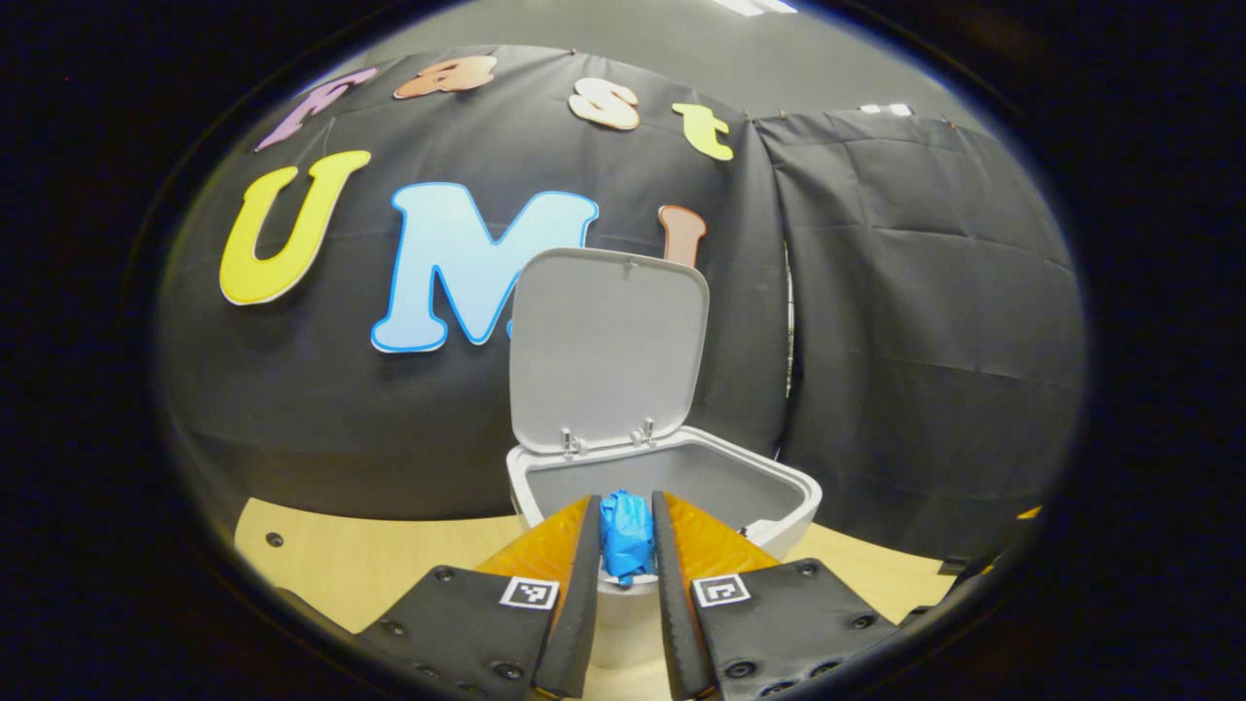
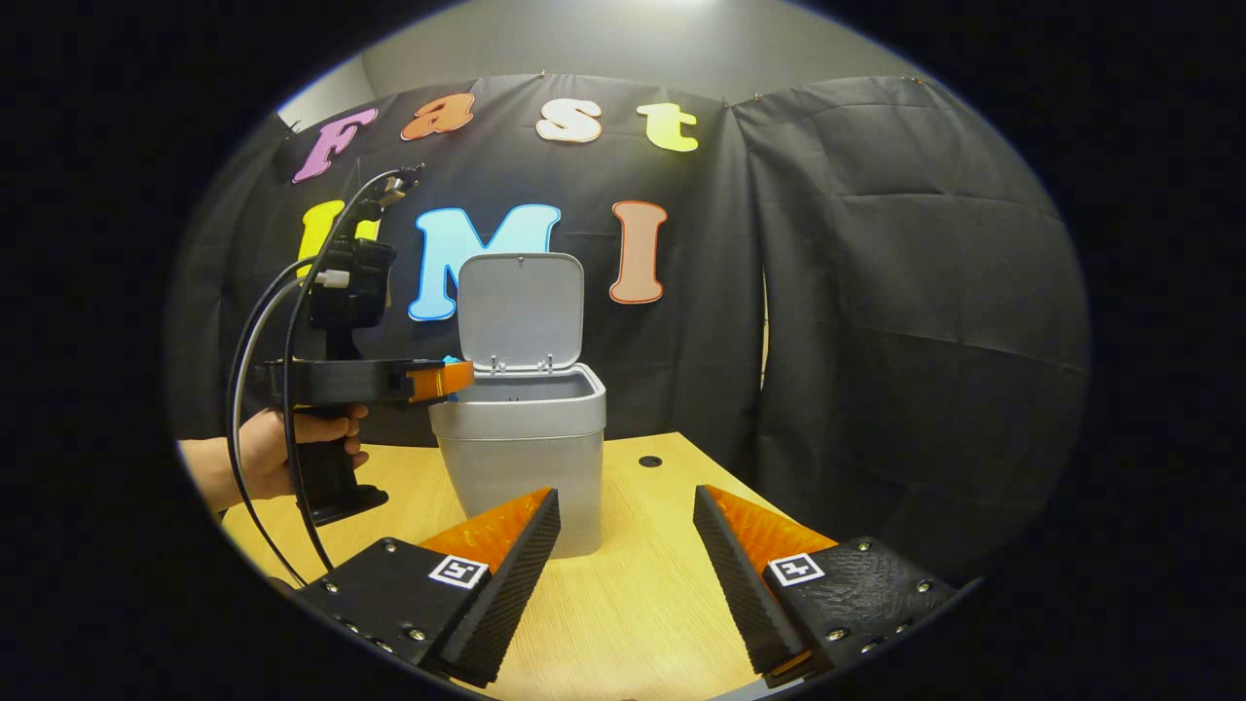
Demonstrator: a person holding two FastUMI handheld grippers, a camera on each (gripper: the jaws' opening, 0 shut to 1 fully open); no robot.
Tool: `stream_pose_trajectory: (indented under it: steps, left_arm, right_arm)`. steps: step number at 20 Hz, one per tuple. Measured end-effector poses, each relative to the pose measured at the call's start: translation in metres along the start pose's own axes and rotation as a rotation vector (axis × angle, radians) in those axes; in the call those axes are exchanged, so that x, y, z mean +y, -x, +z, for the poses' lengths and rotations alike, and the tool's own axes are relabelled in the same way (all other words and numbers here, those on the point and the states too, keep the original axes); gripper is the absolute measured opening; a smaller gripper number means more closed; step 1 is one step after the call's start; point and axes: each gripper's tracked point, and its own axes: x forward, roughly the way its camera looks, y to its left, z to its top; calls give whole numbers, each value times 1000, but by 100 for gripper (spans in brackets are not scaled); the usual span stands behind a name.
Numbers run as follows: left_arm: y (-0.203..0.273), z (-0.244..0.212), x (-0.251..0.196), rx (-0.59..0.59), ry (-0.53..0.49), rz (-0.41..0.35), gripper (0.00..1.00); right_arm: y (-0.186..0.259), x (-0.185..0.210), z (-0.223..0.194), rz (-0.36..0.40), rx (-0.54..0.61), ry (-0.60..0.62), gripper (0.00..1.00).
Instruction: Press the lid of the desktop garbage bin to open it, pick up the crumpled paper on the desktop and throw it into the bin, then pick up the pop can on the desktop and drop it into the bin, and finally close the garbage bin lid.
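Left gripper view: left gripper (image 1: 628, 545) raised at the near rim of one grey bin (image 1: 672, 477), jaws nearly closed and pressing from both sides on one blue crumpled paper (image 1: 626, 534). Paper held just above the open mouth, not yet dropped. Lid (image 1: 608, 346) standing upright on its hinges at the back. Pale wooden worktop (image 1: 331, 555) below.

Right gripper view: right gripper (image 2: 628, 545) low over the worktop, jaws spread wide, holding nothing. Same bin farther off, lid up. Other gripper seen from the side in a person's hand (image 2: 263, 453), tip over the bin's left rim, with a small blue speck at the tip, probably the paper, though too small to be sure. No pop can on the stretch of worktop in sight.

Progress, as a judgement: opening done, paper carried to the bin and about to go in; can and lid closing left. Count: one bin, one lid, one paper, two grippers.
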Motion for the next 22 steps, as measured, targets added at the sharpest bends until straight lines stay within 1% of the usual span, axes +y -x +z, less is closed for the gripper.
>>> stream_pose_trajectory:
  steps: [5,7,8,11,12,13,14,15,18,19,20,22]
  left_arm:
    - [-11,-9,1,19,5,-1,43]
    - [-14,-10,0,19,15,-10,41]
    - [-15,-9,-3,13,14,-15,49]
    - [-18,-6,-2,3,0,-17,65]
    - [-20,-4,-2,-2,-1,-18,68]
    - [-20,-4,-1,-4,0,-19,75]
    - [-22,-4,-1,-3,4,-27,77]
    - [-20,-5,-3,-2,10,-33,86]
    - [-14,-4,0,-4,31,-32,95]
    - [-10,-3,2,-10,36,-31,94]
    - [-7,-1,4,-20,37,-28,96]
    - [3,6,9,-48,36,-27,95]
  right_arm:
    - [2,-7,-3,-29,9,4,89]
    - [2,-7,-5,-31,15,2,89]
    - [1,-7,-5,-29,15,0,89]
    - [-1,-5,-4,-24,16,2,89]
    - [-2,-5,-3,-22,15,4,89]
    - [-3,-3,-2,-19,15,7,89]
    - [-4,-2,-3,-15,15,8,89]
    - [-4,-1,-2,-12,15,10,89]
    - [-6,5,-2,6,16,18,89]
    - [-7,8,-2,15,17,19,89]
    - [-8,11,-2,26,17,19,89]
    - [-8,17,1,46,11,21,89]
